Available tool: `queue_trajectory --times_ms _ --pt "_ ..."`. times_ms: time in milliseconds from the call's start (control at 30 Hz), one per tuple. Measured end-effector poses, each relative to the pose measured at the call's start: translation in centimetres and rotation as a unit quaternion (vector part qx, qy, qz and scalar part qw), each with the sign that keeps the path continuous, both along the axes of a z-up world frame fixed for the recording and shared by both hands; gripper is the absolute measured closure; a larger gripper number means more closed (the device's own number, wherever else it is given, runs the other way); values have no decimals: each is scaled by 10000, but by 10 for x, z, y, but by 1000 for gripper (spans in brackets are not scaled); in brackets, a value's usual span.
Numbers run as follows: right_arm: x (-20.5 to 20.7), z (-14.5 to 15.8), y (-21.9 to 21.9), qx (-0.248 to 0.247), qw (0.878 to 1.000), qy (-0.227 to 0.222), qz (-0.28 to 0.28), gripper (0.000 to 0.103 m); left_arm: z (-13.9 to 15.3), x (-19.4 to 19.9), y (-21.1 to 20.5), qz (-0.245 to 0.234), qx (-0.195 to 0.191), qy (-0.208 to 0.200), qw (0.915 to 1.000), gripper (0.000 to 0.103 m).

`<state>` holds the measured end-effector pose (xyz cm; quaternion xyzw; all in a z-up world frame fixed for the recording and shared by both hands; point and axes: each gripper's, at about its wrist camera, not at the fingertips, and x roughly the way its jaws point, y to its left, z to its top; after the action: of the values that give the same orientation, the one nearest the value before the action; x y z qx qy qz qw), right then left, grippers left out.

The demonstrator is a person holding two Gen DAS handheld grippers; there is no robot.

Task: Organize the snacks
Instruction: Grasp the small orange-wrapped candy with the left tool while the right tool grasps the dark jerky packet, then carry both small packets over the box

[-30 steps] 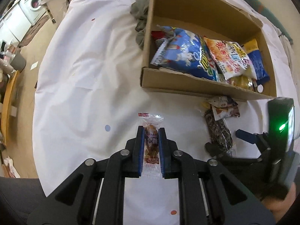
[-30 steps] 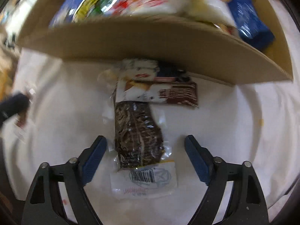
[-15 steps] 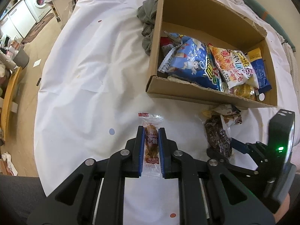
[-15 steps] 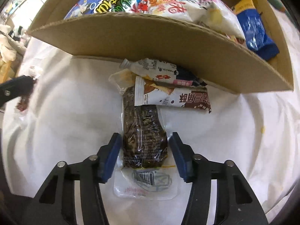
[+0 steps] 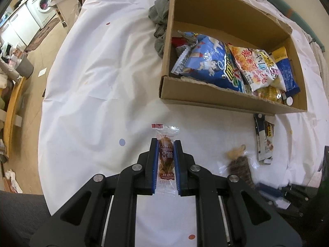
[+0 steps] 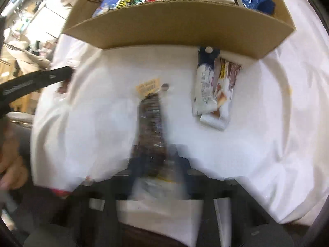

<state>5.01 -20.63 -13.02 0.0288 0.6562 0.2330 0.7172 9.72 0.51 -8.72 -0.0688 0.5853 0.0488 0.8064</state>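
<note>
Right gripper [image 6: 156, 164] jaws just closing, clamped on dark snack packet [image 6: 151, 121], long axis pointing toward cardboard box [image 6: 178, 26] straight ahead; left gripper [image 5: 166, 160] clamped on small sausage packet [image 5: 165, 158].

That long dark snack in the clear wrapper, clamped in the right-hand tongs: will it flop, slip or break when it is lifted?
The dark snack pack probably stays fairly straight: it juts out from the right gripper without sagging. The right gripper's jaws have just been closing, with the pack between them. Its glossy clear film looks slippery, so it could slide in the grip. The loose wrapper ends will likely flap, and the seedy-looking bar inside might crumble.
</note>
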Motion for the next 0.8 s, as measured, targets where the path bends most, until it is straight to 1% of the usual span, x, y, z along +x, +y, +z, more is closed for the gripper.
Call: queue_trajectory --times_ms 33,67,133,233,300,400,500,567,633,700,733,800 --pt "-4 1 -4 165 9998 58 -65 84 1 -1 -1 6 5 -3 10000 92" --pt "-6 4 -7 213 9997 51 -111 84 1 -1 0 8 15 -12 10000 92" --pt "-5 3 -14 97 9998 -27 -179 84 1 -1 0 18 21 -17 10000 92" --pt "-6 -1 -17 202 9991 92 -359 84 1 -1 0 67 14 -13 10000 92" --pt "-4 2 -14 172 9995 4 -279 85 3 -1 0 109 -22 -21 9999 92" --pt "-8 6 -3 101 9997 -167 -137 89 3 0 1 110 -35 -44 9999 92" --pt "-10 13 4 186 9990 -394 -66 93 2 0 3 116 -56 -29 9999 92" --pt "-9 20 4 247 9982 -543 -101 102 2 0 4 109 -82 -22 9999 92" --pt "-9 28 1 310 9969 -708 -150 103 3 0 4 89 -94 -44 9999 92" --pt "-8 32 -3 498 9957 -744 -234 103 4 -1 5 72 -111 -71 9999 92" --pt "-7 33 -3 497 9955 -773 -248 103 4 -1 5 67 -113 -77 9999 92" --pt "-6 32 -4 598 9953 -707 -280 103 4 -2 5 55 -116 -79 9999 92"
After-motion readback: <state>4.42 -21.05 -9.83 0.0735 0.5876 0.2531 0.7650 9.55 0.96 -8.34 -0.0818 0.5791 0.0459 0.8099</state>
